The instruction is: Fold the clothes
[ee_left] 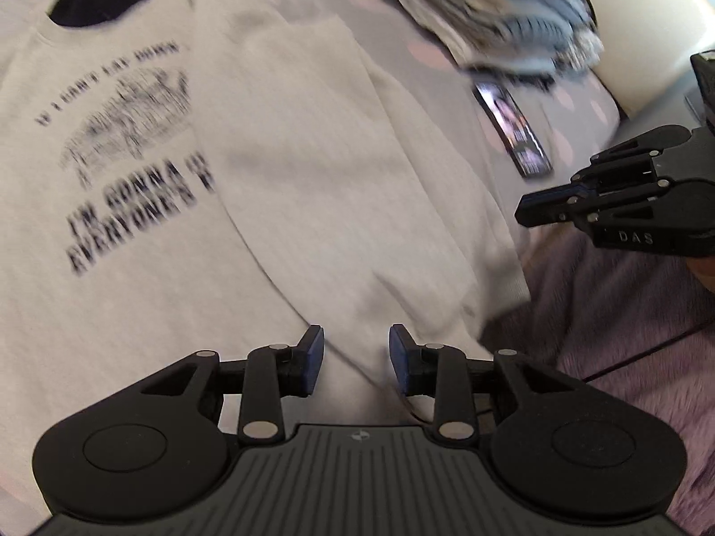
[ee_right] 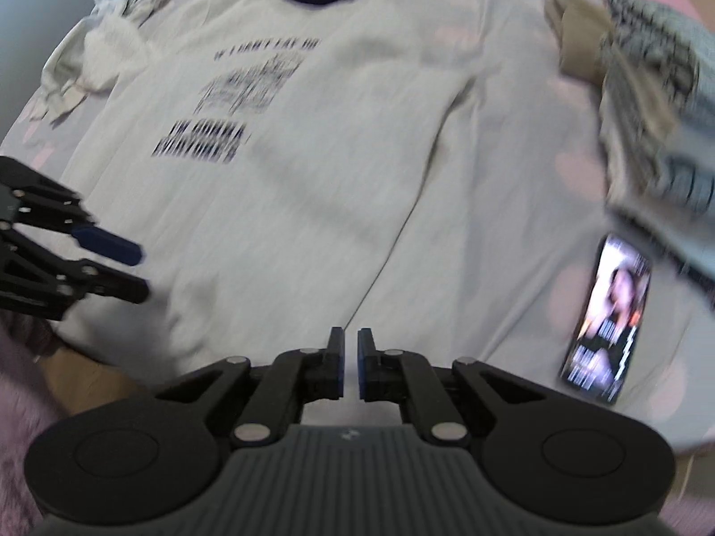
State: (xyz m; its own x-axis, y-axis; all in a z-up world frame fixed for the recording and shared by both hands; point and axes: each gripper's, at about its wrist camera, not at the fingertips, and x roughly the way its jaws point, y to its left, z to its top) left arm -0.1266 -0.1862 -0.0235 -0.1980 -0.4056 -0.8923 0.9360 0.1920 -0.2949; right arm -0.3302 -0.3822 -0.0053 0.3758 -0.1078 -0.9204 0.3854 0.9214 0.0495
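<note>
Bed (ee_right: 527, 232): pale cover with faint pink spots, carrying everything else.
Sweatshirt (ee_right: 286, 187): cream, spread flat on the bed, dark blurred print on the chest, dark neck opening at its far end; one sleeve folded across the body.
Clothes pile (ee_right: 648, 102): grey-striped and beige pieces, off the sweatshirt's right shoulder.
Phone (ee_right: 607, 317): lit screen, on the bed right of the sweatshirt's hem.
Left tongs (ee_left: 356, 359): set wide, empty, over the sweatshirt's near hem.
Right tongs (ee_right: 351, 364): nearly closed with a thin gap, empty, just off the sweatshirt's lower right edge.
</note>
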